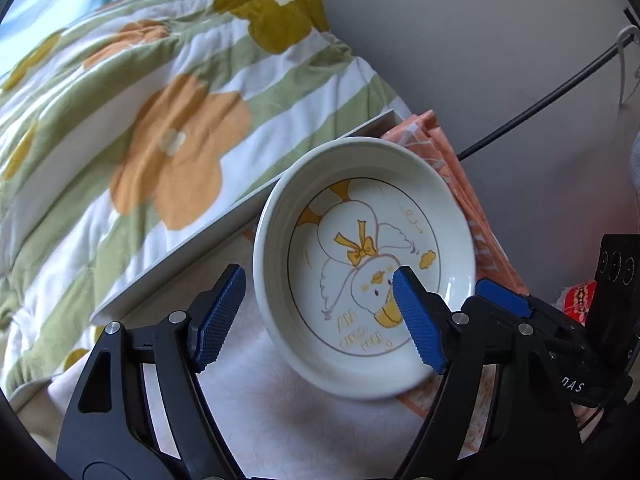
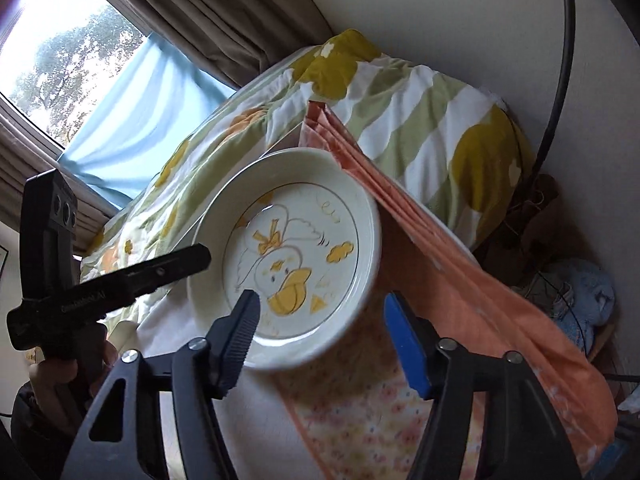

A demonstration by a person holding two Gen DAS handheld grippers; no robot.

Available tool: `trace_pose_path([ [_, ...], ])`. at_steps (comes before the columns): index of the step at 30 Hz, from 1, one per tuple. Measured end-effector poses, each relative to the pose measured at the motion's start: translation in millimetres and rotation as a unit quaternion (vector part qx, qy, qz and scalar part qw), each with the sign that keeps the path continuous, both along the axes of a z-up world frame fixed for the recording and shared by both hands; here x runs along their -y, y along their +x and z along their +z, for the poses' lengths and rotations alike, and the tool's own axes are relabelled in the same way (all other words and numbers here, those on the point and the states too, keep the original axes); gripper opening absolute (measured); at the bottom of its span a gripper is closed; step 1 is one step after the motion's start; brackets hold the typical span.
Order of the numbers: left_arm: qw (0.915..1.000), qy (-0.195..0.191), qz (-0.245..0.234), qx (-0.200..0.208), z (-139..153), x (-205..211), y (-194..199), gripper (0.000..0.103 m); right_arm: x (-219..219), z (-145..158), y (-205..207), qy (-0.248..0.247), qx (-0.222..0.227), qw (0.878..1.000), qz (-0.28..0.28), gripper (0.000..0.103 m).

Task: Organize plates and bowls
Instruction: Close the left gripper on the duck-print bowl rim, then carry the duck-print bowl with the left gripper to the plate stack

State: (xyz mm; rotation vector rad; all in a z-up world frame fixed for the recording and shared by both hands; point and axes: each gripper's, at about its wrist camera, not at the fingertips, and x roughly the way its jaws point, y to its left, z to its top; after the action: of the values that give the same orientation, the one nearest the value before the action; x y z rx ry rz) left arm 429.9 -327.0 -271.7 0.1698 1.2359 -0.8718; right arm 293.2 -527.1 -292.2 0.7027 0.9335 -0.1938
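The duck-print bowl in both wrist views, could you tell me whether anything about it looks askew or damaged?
No damage shows. The duck-print bowl looks tilted rather than flat, with both grippers open around its rim: the left gripper and the right gripper. It sits near the table's back edge, against the folded orange cloth.

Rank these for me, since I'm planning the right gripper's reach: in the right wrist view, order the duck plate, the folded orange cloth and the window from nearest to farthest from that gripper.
1. Duck plate: directly ahead of the right gripper, its rim between the fingers.
2. Folded orange cloth: behind the plate, running right.
3. Window: far upper left, beyond the floral quilt.
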Motion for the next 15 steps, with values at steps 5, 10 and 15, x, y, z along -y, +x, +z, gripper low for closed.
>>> trace_pose_path([
  [5,0.9999,0.008,-0.001,-0.013,-11.3,4.9,8.9,0.061,6.9,-15.0,12.5,0.011,-0.015,1.0,-0.01,0.044],
  [10,0.9995,0.016,0.001,-0.028,-18.4,4.5,14.8,0.033,8.4,-19.0,20.3,-0.002,-0.033,0.999,-0.02,0.036],
  [15,0.9987,0.018,0.029,-0.039,-20.6,-5.6,21.1,0.017,14.7,-23.0,22.3,-0.015,-0.049,0.998,-0.03,0.017],
])
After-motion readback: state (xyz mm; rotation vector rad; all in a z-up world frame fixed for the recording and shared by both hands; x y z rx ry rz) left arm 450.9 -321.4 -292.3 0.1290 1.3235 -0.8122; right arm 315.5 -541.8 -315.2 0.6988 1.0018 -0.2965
